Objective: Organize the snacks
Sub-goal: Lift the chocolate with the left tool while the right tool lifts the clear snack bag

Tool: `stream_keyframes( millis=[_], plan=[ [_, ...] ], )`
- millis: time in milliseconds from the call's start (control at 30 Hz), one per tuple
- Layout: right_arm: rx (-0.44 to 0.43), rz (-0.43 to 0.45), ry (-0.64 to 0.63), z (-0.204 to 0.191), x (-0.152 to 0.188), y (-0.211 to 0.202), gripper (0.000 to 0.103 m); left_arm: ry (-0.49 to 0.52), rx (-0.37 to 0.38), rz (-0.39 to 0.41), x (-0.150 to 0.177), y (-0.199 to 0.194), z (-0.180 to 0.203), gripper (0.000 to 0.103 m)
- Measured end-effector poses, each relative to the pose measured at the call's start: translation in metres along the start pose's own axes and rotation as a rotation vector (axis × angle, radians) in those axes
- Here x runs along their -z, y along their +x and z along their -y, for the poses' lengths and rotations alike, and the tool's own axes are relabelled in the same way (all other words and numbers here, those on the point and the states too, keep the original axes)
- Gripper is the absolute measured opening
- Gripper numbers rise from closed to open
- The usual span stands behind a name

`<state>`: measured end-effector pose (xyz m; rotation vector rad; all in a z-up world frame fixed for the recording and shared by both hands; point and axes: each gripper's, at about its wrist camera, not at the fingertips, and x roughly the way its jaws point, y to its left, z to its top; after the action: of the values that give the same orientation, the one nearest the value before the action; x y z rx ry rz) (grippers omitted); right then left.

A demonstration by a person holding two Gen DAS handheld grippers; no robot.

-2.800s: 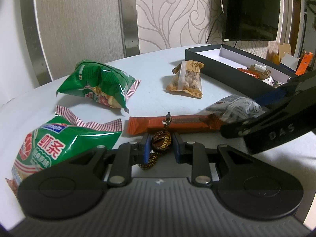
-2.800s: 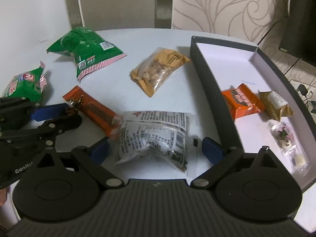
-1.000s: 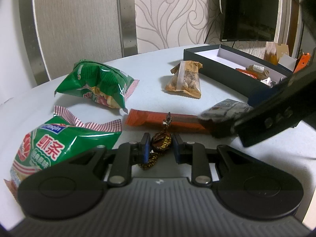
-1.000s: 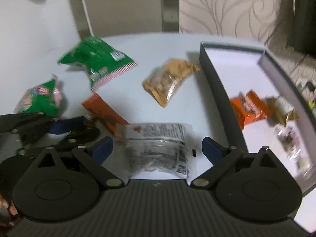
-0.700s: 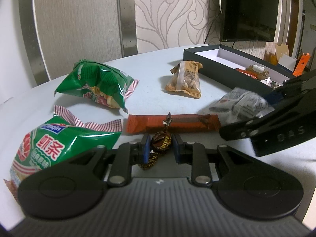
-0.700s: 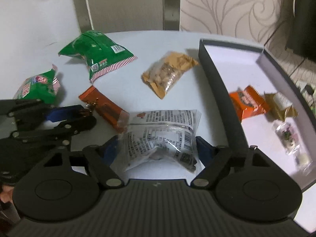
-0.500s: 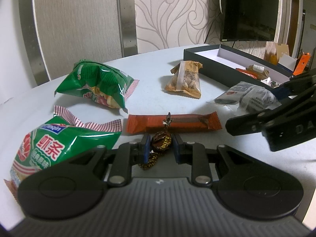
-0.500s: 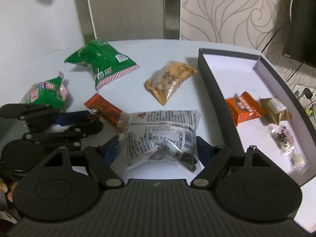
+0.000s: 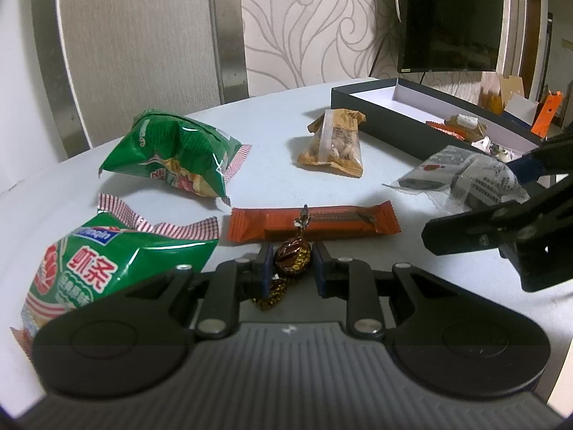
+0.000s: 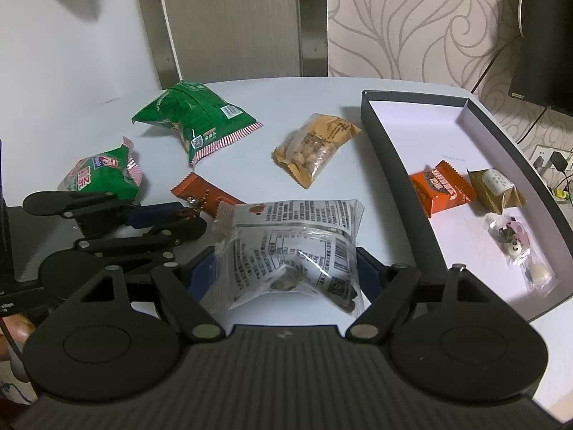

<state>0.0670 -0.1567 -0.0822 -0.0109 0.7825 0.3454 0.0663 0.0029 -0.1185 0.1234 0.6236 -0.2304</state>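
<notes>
My left gripper [image 9: 290,263] is shut on a small brown foil-wrapped candy [image 9: 292,252], just above the white table, in front of an orange bar [image 9: 315,222]. My right gripper [image 10: 286,268] is shut on a clear packet with black print [image 10: 293,229]; both blue pads press its sides and it hangs crumpled above the table. In the left wrist view that packet [image 9: 476,179] sits at the right, between the other gripper's fingers. The dark box [image 10: 379,150] with a white floor lies to the right of the packet.
On the table lie two green chip bags [image 10: 193,118] [image 10: 100,175], a tan nut packet [image 10: 315,147] and the orange bar [image 10: 200,190]. In the box are an orange snack [image 10: 440,186], a gold pack [image 10: 496,186] and a clear candy bag [image 10: 515,247]. A dark screen [image 9: 447,18] hangs behind.
My right gripper closed on the clear packet and lifted it off the table, drifting back toward the box side. The left gripper and its candy stayed still.
</notes>
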Motion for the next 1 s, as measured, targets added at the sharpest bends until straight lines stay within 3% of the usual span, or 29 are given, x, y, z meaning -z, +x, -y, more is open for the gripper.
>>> stream_keyframes(
  millis=[700, 1000],
  plan=[
    [-0.035, 0.021, -0.004, -0.008, 0.0, -0.012, 0.083, -0.016, 0.034, 0.023, 0.001, -0.024, -0.007, 0.026],
    [-0.032, 0.095, 0.023, 0.004, -0.012, -0.037, 0.083, 0.005, 0.063, 0.082, -0.034, -0.029, 0.006, 0.026]
  ],
)
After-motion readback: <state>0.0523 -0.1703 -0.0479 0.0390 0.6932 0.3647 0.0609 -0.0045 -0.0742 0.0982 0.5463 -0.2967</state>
